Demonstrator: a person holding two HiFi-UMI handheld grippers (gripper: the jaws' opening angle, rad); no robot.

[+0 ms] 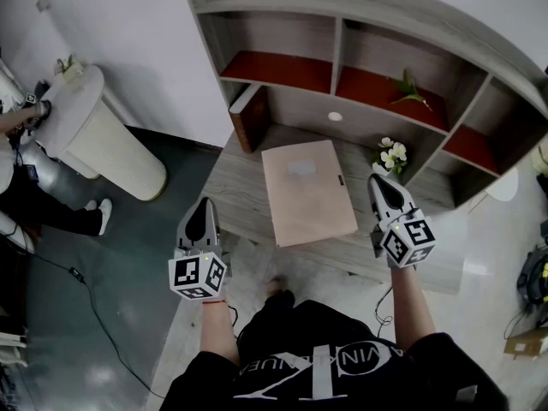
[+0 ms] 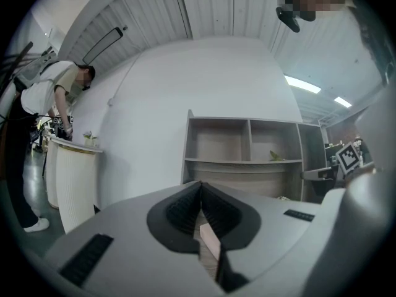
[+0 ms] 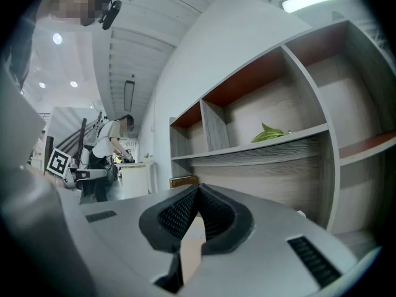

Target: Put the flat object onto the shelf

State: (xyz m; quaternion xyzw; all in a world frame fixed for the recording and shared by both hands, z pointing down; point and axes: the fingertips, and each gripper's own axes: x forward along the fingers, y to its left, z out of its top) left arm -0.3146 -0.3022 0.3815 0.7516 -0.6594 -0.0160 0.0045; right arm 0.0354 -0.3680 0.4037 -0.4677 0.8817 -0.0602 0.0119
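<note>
A flat pinkish-beige board (image 1: 307, 192) lies on the grey wooden desk top (image 1: 236, 185), below the shelf unit (image 1: 387, 107) with its red-lined compartments. My left gripper (image 1: 204, 204) hovers at the desk's front left edge, left of the board, jaws shut with nothing between them. My right gripper (image 1: 378, 179) is just right of the board, near its right edge, also shut and empty. In the left gripper view the board's edge (image 2: 210, 240) shows below the closed left gripper (image 2: 200, 187). The right gripper view has the closed right gripper (image 3: 197, 190) above the board (image 3: 192, 246).
A brown book (image 1: 250, 116) stands at the desk's back left. White flowers (image 1: 392, 154) sit by the right gripper, and a green sprig (image 1: 408, 88) lies on the upper shelf. A white round pedestal (image 1: 98, 135) and a person (image 1: 21, 178) are at the left.
</note>
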